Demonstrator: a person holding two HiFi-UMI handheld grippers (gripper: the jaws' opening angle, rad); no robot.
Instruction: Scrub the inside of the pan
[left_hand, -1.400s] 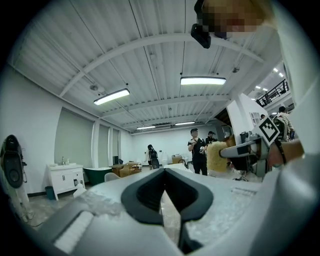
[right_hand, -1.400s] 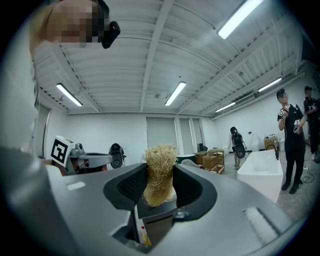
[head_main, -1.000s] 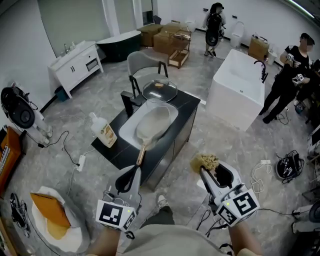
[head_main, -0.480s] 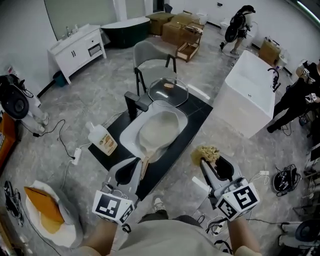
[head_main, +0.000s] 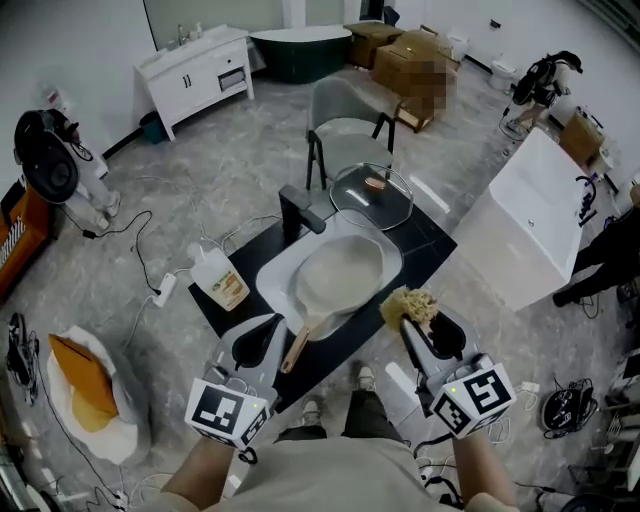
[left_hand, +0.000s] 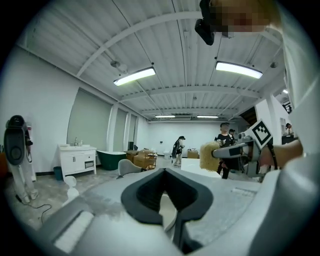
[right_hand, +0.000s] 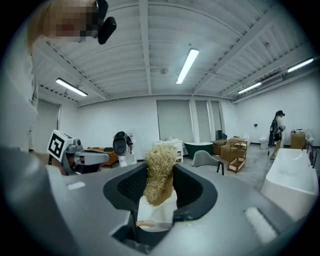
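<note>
Fingers of your right gripper (head_main: 412, 325) pinch the scrubber (head_main: 408, 305); those of your left gripper (head_main: 262, 342) stand apart, empty, beside the handle of the pan (head_main: 340, 275).

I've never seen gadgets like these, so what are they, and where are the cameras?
A person holds a grabbing tool in each hand. One picture comes from a camera on their head, looking down; the other two come from cameras riding on the tools. The right gripper pinches a straw-coloured scrubber in its jaws. The left gripper has its jaws slightly apart, empty. Below, a pan sits in a white sink in a black counter, beside a glass lid and a bottle.
</note>
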